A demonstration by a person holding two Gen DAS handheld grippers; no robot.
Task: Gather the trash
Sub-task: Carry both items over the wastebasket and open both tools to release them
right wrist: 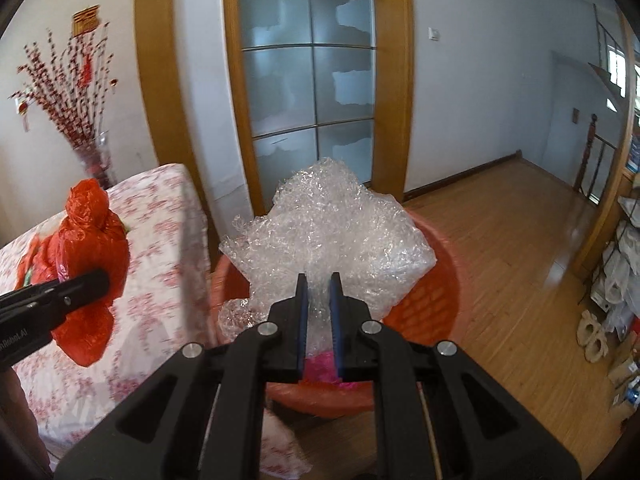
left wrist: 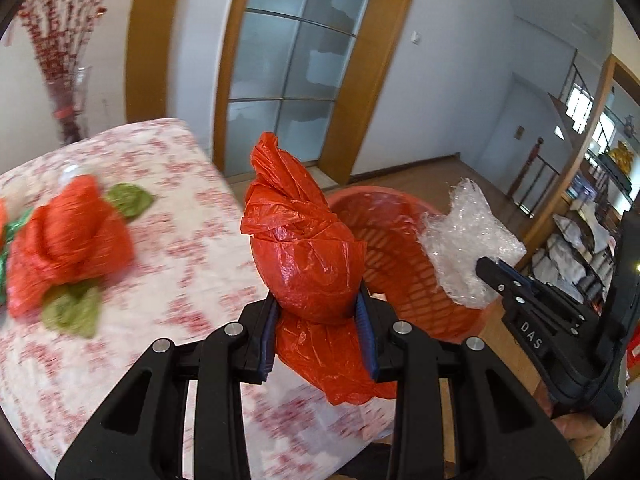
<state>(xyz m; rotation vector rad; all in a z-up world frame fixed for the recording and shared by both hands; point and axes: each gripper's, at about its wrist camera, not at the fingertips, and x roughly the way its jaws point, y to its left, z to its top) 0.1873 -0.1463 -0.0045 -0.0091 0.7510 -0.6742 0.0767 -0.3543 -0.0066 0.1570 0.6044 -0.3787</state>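
Note:
My left gripper (left wrist: 318, 300) is shut on a crumpled red plastic bag (left wrist: 308, 248) and holds it in the air over the table's edge, beside the orange basket (left wrist: 400, 240). The bag also shows in the right wrist view (right wrist: 88, 252) at the left. My right gripper (right wrist: 319, 280) is shut on a wad of clear bubble wrap (right wrist: 332, 236) and holds it above the orange basket (right wrist: 432, 300). The bubble wrap shows in the left wrist view (left wrist: 468, 240) too. Something pink (right wrist: 320, 364) lies in the basket under my right gripper.
A table with a red-flowered white cloth (left wrist: 168, 248) stands at the left and bears red fabric roses with green leaves (left wrist: 68, 236). A vase of red branches (right wrist: 92, 152) stands behind it. A glass door (right wrist: 308, 72), wooden floor (right wrist: 520, 248) and cluttered shelves (right wrist: 624, 264) lie beyond.

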